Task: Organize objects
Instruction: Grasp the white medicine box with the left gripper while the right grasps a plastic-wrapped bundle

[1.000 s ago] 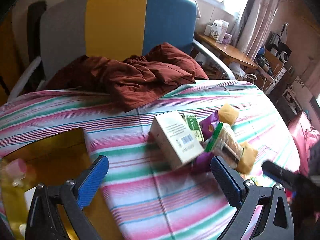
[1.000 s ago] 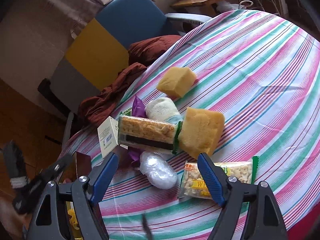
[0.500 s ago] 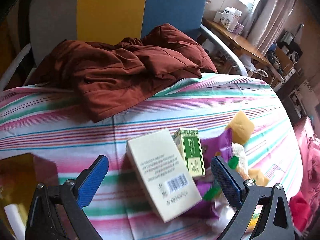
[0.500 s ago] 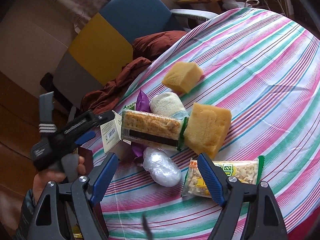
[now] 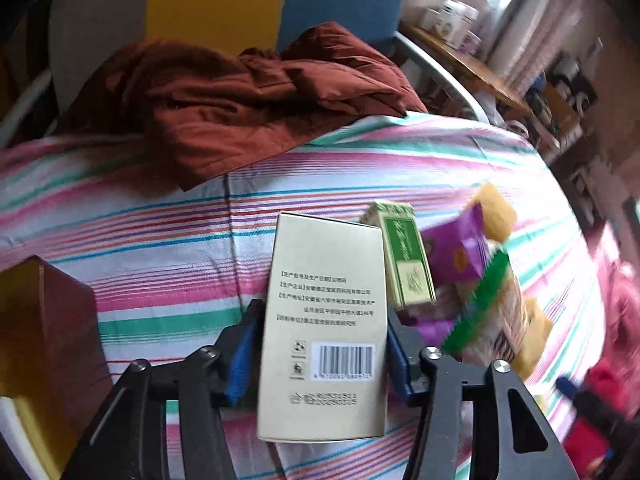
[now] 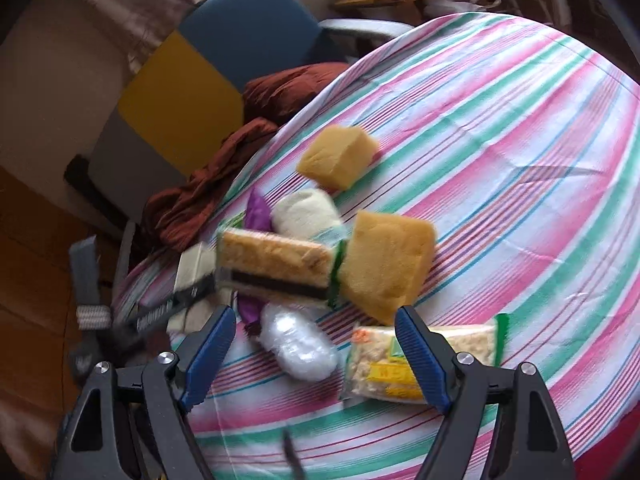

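We have the left gripper point(image 5: 322, 354) clamped on the cream box point(image 5: 324, 320), long axis running up-frame (barcode end low); right gripper point(image 6: 314, 354) wide, empty, lower centre.

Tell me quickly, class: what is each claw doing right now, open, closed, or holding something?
Left claw: closed on the beige box.
Right claw: open, holding nothing, above the clear-wrapped bundle.

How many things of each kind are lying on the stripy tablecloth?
Yellow foam sponges: 2
Cardboard boxes: 2, beige and green
Snack packets: 3, cracker, peanut, purple
White rolled cloth: 1
Clear plastic bundle: 1
Total: 9
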`<state>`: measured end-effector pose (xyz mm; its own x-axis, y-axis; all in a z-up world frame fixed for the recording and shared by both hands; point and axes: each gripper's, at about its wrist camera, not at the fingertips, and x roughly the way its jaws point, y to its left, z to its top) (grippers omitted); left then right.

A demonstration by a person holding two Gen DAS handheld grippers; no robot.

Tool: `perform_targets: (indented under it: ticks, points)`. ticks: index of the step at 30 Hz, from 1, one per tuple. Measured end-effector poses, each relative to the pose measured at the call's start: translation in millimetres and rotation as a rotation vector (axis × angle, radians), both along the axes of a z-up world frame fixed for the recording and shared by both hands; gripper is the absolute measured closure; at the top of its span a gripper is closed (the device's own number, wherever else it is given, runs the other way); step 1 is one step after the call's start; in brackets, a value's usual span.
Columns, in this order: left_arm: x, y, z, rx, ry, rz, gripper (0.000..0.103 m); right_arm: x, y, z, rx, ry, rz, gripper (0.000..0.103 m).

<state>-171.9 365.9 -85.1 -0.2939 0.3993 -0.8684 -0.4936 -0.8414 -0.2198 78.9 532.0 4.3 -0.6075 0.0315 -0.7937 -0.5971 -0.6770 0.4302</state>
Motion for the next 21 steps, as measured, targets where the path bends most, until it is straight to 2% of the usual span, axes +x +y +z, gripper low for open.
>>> perform_targets:
  ticks: [4,12,16,19,20,21]
  points:
    - [20,-8,1,0.007,0.009,-0.023,0.050,-2,0,-1,-0.004,-0.006,-0.001,0.020]
    - [59,-35,13,0.056,0.016,-0.041,0.051,-20,-25,-6,0.057,-0.063,0.129,0.020]
    - [80,-46,22,0.086,0.031,-0.065,0.051,-31,-41,-10,0.117,-0.119,0.185,0.020]
    - [94,-57,32,0.115,0.048,-0.079,0.051,-41,-54,-16,0.172,-0.174,0.235,0.025]
    - [98,-60,34,0.124,0.053,-0.080,0.051,-45,-59,-18,0.209,-0.182,0.194,0.025]
    - [102,-65,38,0.134,0.060,-0.081,0.051,-48,-63,-19,0.246,-0.199,0.207,0.025]
